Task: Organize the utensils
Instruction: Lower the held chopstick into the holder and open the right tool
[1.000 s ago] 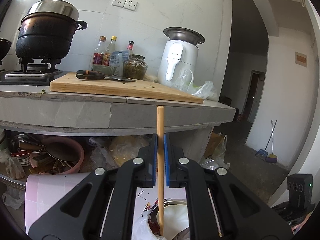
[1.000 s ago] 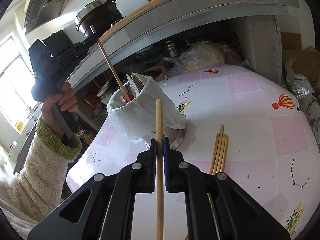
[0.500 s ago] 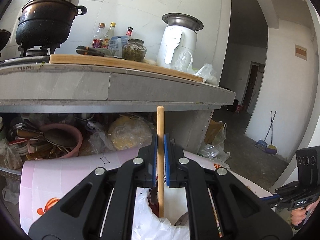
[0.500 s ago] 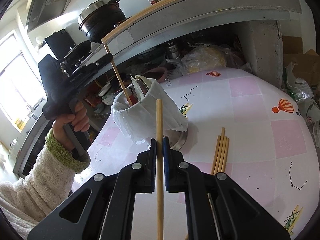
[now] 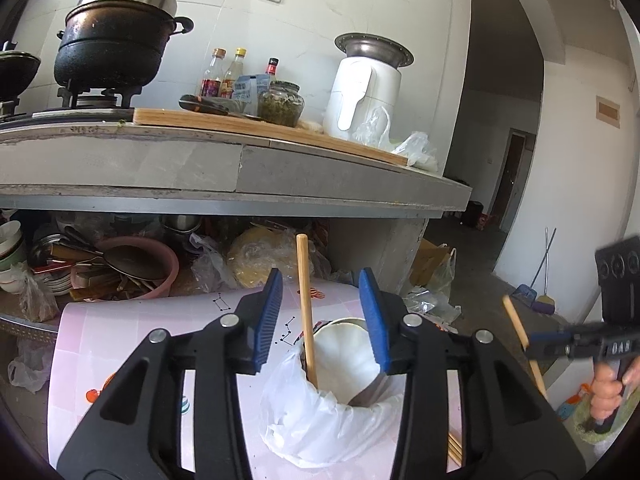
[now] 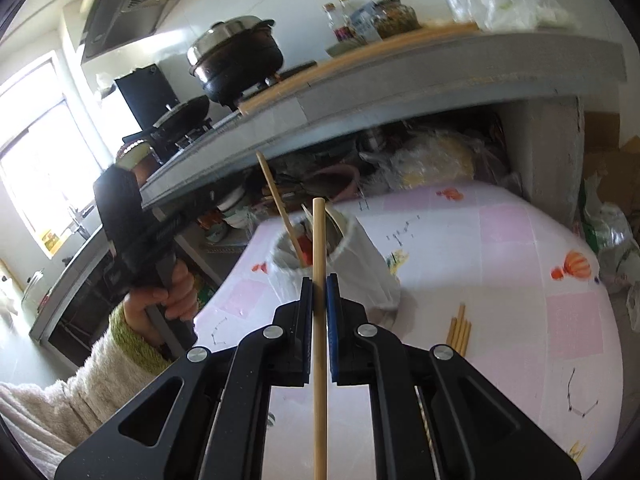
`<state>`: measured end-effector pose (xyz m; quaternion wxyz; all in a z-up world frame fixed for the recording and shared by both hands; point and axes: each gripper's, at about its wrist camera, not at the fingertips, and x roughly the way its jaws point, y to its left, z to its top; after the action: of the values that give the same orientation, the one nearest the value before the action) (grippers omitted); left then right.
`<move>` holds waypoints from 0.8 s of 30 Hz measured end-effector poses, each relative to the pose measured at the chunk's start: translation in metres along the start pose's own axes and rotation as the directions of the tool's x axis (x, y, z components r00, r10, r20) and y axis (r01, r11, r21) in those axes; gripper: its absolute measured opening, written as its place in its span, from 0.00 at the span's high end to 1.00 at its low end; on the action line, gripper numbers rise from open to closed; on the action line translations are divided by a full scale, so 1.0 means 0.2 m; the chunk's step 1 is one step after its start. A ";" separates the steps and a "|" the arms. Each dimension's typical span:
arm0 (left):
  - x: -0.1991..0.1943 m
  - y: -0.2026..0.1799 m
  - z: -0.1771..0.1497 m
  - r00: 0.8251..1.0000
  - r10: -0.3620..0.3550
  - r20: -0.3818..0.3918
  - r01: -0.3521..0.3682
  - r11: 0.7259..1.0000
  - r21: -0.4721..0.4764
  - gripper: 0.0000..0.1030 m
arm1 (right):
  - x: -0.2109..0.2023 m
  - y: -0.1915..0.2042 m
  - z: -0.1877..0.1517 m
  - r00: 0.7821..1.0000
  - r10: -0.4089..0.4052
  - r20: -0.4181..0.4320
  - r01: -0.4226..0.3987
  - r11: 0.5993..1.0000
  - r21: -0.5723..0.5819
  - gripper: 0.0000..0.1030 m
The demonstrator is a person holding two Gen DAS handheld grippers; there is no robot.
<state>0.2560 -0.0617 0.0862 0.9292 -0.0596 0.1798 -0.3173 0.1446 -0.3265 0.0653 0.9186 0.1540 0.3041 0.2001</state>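
Observation:
My left gripper [image 5: 322, 320] is over a metal utensil holder lined with a white plastic bag [image 5: 328, 420]. Its jaws are opening. A wooden chopstick [image 5: 306, 312] stands loose between them, touching neither pad, with its lower end in the holder. My right gripper [image 6: 319, 292] is shut on a second chopstick [image 6: 319, 240], held upright just in front of the holder [image 6: 360, 256]. The released chopstick [image 6: 278, 200] leans in the holder. The right gripper [image 5: 532, 346] and its chopstick also show at the right of the left wrist view.
Several loose chopsticks [image 6: 460, 328] lie on the pink-and-white tablecloth [image 6: 540, 264] right of the holder. A grey counter [image 5: 240, 168] overhangs behind, with pots and bags stored beneath it. A hand in a fuzzy sleeve [image 6: 160, 296] grips the left gripper's handle.
The left jaws have parted and let go of the chopstick, which now stands in the holder. The left gripper sank toward the holder. The right gripper rose with its chopstick.

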 end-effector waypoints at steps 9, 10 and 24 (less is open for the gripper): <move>-0.33 -0.02 -0.09 0.999 0.050 0.019 -0.049 0.998 -0.040 0.46 | 0.08 0.15 0.42 0.983 0.108 0.151 -0.100 0.993 -0.061 0.93; -0.37 -0.02 -0.11 0.998 0.057 0.020 -0.056 0.998 -0.042 0.45 | 0.10 0.16 0.47 0.978 0.118 0.169 -0.109 0.992 -0.065 0.93; -0.76 0.06 -0.35 0.980 0.200 0.014 -0.197 0.973 -0.121 0.39 | 0.53 0.26 0.76 0.943 0.141 0.302 -0.110 0.987 -0.116 0.93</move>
<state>0.1259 0.0400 0.0638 0.9534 -0.1009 0.1911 -0.2107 0.3027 -0.2563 0.1497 0.9467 0.1573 0.1359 0.2462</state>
